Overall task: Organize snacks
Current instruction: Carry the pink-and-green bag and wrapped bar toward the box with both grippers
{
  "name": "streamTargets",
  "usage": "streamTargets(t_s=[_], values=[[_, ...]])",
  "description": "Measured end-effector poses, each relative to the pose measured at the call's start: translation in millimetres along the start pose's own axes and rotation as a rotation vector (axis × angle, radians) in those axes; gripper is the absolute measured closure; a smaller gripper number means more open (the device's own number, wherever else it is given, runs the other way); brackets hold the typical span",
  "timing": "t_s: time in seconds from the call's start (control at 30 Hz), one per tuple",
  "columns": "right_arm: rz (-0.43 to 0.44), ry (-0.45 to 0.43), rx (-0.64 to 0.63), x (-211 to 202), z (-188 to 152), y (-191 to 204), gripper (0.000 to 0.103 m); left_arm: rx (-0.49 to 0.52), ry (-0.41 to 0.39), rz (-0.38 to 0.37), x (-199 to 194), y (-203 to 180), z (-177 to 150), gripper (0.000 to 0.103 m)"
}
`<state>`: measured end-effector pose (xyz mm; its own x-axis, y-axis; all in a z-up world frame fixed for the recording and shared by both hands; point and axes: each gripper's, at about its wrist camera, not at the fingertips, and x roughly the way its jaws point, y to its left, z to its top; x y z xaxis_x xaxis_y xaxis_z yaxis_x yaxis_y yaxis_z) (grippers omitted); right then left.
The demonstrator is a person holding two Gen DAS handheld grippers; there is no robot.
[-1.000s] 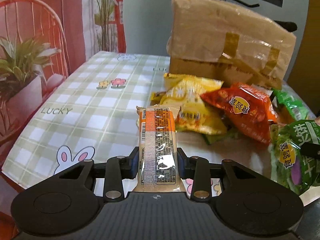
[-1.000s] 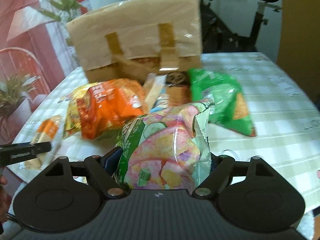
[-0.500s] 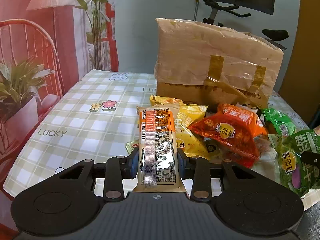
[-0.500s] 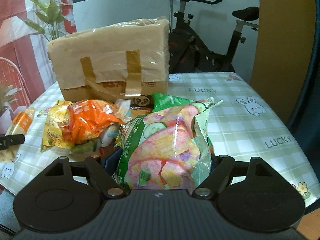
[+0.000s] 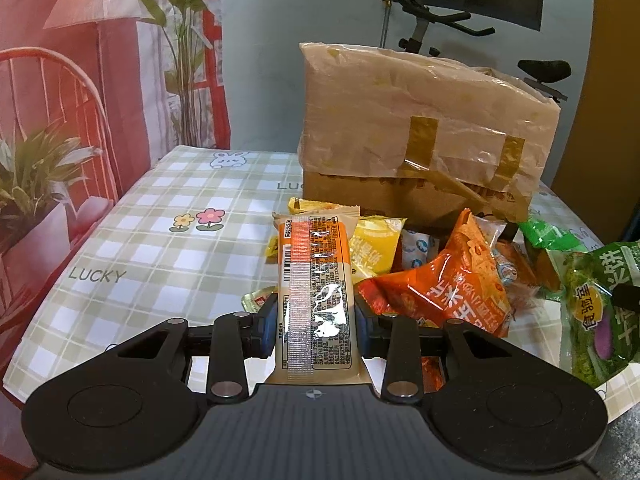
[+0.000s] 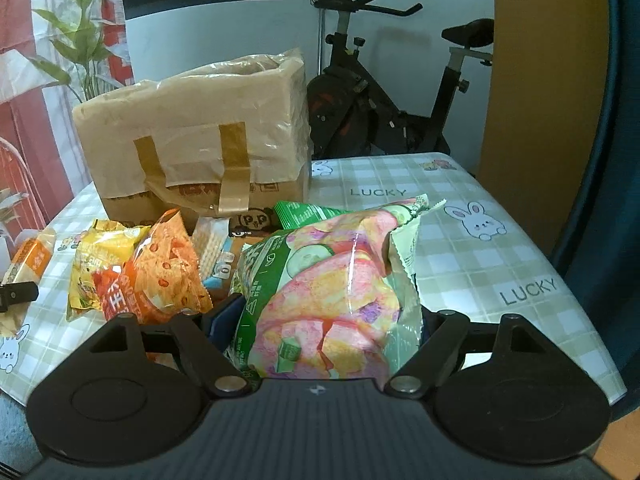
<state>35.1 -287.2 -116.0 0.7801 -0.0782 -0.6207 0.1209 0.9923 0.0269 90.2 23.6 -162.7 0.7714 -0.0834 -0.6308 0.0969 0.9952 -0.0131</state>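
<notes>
My left gripper is shut on a long orange-and-tan snack bar, held lengthwise above the near table edge. My right gripper is shut on a puffy green-and-pink chip bag; that same bag shows at the right edge of the left wrist view. Between the two lies a pile of snacks: an orange bag, a yellow bag and a green packet. Behind the pile stands a taped cardboard box wrapped in plastic.
A green checked tablecloth printed with rabbits and "LUCKY" covers the table. An exercise bike stands behind the table. A red patterned curtain hangs at the left. The left gripper's finger shows at the left edge of the right wrist view.
Both grippers have risen and pulled back with their snacks, so the box and the pile look farther off and lower. Neither grip has altered.
</notes>
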Motion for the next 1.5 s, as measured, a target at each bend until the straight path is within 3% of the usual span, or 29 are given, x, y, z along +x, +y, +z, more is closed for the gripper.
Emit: streamTargets(t_s=[0.6, 1.2, 1.5], values=[[0.045, -0.056, -0.166, 5.7, 26.9, 28.1, 0.022, -0.001, -0.057, -0.005, -8.5, -1.3, 29.1, 0.064], [0.088, -0.065, -0.183, 5.3, 50.5, 24.2, 0.022, 0.004, -0.095, -0.022, -17.7, -7.5, 57.7, 0.064], [0.086, -0.042, -0.198, 18.6, 66.0, 18.0, 0.022, 0.005, -0.073, -0.029, -5.1, -14.0, 68.9, 0.064]])
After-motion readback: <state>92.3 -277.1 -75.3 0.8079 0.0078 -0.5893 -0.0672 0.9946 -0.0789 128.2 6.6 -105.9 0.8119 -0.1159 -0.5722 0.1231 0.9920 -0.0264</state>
